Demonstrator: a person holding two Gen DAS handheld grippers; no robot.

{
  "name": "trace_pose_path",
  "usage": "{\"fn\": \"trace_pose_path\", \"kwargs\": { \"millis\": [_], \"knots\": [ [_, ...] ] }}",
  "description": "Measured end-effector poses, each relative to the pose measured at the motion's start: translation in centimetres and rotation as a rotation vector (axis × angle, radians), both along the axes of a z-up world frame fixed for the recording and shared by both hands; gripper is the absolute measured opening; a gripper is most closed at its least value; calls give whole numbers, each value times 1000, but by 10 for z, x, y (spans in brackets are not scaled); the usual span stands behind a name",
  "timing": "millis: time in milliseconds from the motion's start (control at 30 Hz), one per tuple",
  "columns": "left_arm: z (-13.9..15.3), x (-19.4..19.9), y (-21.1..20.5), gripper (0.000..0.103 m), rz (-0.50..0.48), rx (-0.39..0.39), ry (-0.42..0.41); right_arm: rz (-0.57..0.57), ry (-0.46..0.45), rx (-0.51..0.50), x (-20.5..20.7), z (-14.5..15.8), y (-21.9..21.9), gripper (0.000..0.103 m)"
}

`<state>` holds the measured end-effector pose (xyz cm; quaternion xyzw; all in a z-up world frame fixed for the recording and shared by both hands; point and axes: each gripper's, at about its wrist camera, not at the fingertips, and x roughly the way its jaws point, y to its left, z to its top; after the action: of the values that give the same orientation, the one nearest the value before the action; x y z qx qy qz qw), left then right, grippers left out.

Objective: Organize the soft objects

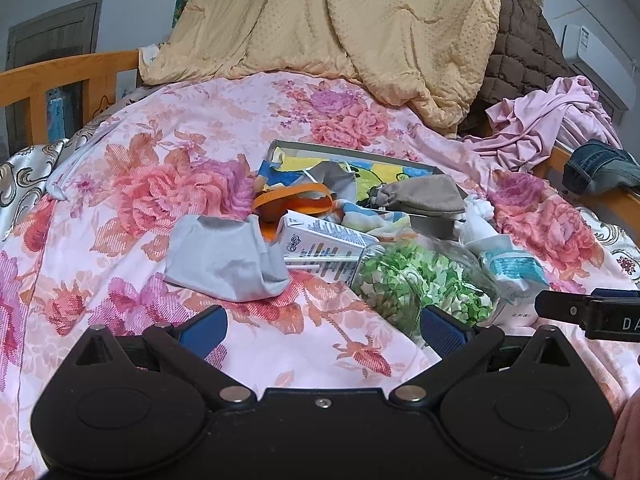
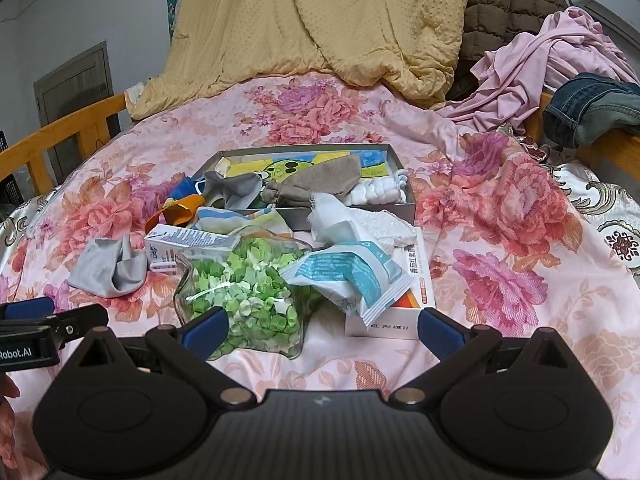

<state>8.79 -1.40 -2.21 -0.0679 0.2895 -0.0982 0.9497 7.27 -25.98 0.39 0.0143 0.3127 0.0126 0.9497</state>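
Grey cloth (image 1: 228,258) at pile's left edge | left hand-held gripper (image 1: 322,326), right hand-held gripper (image 2: 322,326) spread, empty

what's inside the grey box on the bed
In the grey box: a taupe cloth pouch, a grey cloth, white knobbly fabric, all lying on a frog-print towel. The box floor is covered.

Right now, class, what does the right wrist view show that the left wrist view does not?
Only the right wrist view shows the white ruffled cloth inside the gray box and the orange-and-white carton under the packet. Only the left wrist view shows the orange strap's full loop. Both show the gray cloth, the jar of green paper stars and open tongs.
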Motion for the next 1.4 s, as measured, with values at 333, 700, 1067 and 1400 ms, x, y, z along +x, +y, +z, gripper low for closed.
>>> {"fn": "trace_pose_path", "kwargs": {
  "millis": [333, 700, 1067, 1400],
  "knots": [
    [6, 11, 4, 102, 21, -28, 23, -19, 31, 80, 9, -2, -12, 103],
    [19, 56, -11, 102, -46, -103, 59, -48, 16, 163, 36, -3, -34, 103],
    [23, 120, -59, 102, -131, -156, 127, -89, 53, 251, 72, -10, -73, 103],
    [19, 174, -107, 102, -212, -239, 234, -102, 82, 370, 91, -21, -98, 103]
  ]
}}
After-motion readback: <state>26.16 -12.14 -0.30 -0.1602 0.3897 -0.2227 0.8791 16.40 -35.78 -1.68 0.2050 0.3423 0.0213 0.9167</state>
